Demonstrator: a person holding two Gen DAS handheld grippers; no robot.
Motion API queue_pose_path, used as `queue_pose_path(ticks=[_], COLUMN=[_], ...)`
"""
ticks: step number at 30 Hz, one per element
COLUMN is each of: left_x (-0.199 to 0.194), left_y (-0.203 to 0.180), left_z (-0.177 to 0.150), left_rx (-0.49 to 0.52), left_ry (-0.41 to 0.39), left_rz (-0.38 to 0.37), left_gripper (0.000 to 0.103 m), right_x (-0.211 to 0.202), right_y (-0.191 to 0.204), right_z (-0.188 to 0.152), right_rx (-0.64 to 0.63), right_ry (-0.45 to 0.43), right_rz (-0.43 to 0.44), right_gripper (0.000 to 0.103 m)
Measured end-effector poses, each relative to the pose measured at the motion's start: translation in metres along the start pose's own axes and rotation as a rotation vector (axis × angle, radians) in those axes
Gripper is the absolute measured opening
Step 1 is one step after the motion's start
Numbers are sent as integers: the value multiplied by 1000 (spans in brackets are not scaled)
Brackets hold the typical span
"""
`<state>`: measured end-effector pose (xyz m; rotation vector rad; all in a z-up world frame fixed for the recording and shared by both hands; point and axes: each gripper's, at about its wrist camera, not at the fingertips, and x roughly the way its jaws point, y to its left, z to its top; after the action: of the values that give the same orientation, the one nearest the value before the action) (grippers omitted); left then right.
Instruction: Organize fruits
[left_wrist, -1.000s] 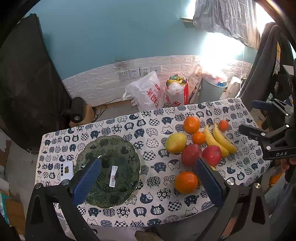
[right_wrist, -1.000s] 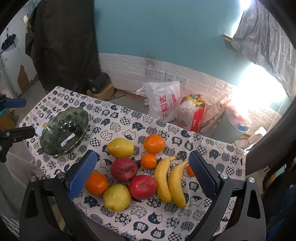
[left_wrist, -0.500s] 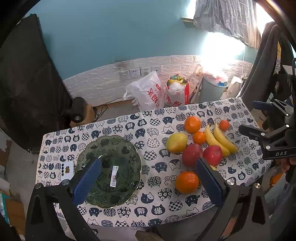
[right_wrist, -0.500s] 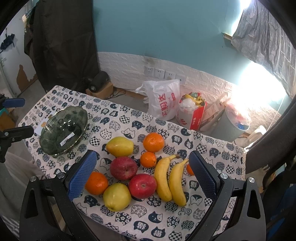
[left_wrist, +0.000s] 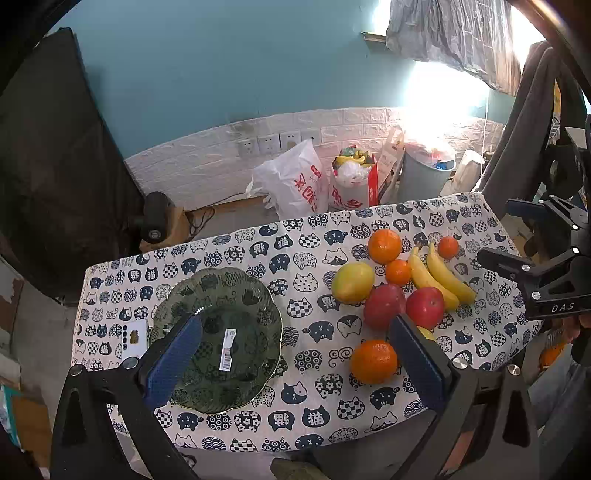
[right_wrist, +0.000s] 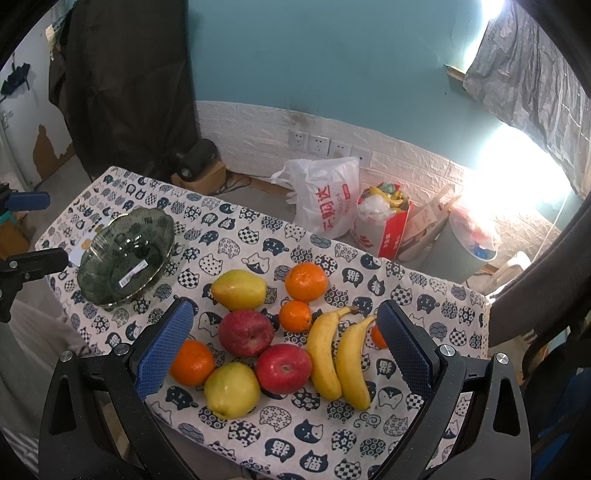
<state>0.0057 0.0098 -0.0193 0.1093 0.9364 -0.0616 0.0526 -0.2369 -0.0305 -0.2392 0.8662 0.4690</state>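
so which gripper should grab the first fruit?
Probably right: the right gripper hangs open directly over the fruit pile, red apple between its fingers. The left gripper is open over the glass bowl.

Lighting: daylight was admitted from a window at upper right, partly covered by a curtain; the wall below it was blown out to white glare in both views. The table was evenly and softly lit, with faint shadows cast. Focus was sharp at centre. Strong fisheye curvature and black vignetting were recorded at the edges.
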Motion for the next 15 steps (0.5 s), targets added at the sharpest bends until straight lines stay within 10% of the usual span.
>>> queue_pose_path(ticks=[15], left_x=[0], left_y=[0], left_z=[-2], left_rx=[1], left_ry=[2], left_rz=[1], left_gripper=[103], right_x=[-1], right_y=[0], right_z=[0], right_rx=[2], right_ry=[6], right_rz=[1], right_gripper=[98])
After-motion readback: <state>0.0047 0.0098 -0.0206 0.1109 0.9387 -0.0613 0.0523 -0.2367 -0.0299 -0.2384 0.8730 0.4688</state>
